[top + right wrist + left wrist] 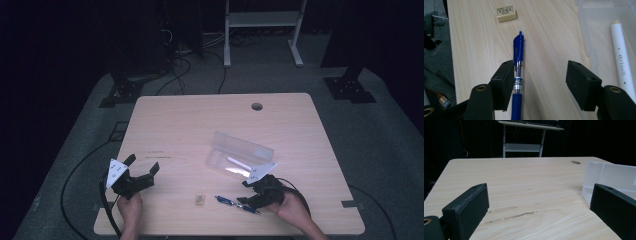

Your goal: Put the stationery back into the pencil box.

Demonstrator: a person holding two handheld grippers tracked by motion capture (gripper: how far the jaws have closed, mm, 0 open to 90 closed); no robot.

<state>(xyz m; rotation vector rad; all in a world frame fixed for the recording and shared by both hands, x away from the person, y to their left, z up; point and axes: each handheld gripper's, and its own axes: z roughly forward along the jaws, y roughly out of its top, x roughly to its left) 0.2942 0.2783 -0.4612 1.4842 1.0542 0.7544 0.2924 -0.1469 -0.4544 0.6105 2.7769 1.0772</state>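
Note:
A blue pen [518, 67] lies flat on the wooden table [200, 120], also seen as the blue pen [235, 202] near the front edge. My right gripper [541, 75] is open around it, the pen running along the inner face of the left jaw, with a wide gap to the other jaw. In the high view my right gripper [248, 194] sits just right of the pen. A clear plastic case [240, 156] lies open behind it, holding a white pen [621, 60]. My left gripper [142, 167] is open at the front left with nothing between its jaws.
A small beige eraser [506, 13] lies beyond the pen's tip, seen too as the eraser [199, 200] left of the pen. A round cable hole [257, 106] marks the table's far side. The open case's corner [599, 177] stands right of the left gripper.

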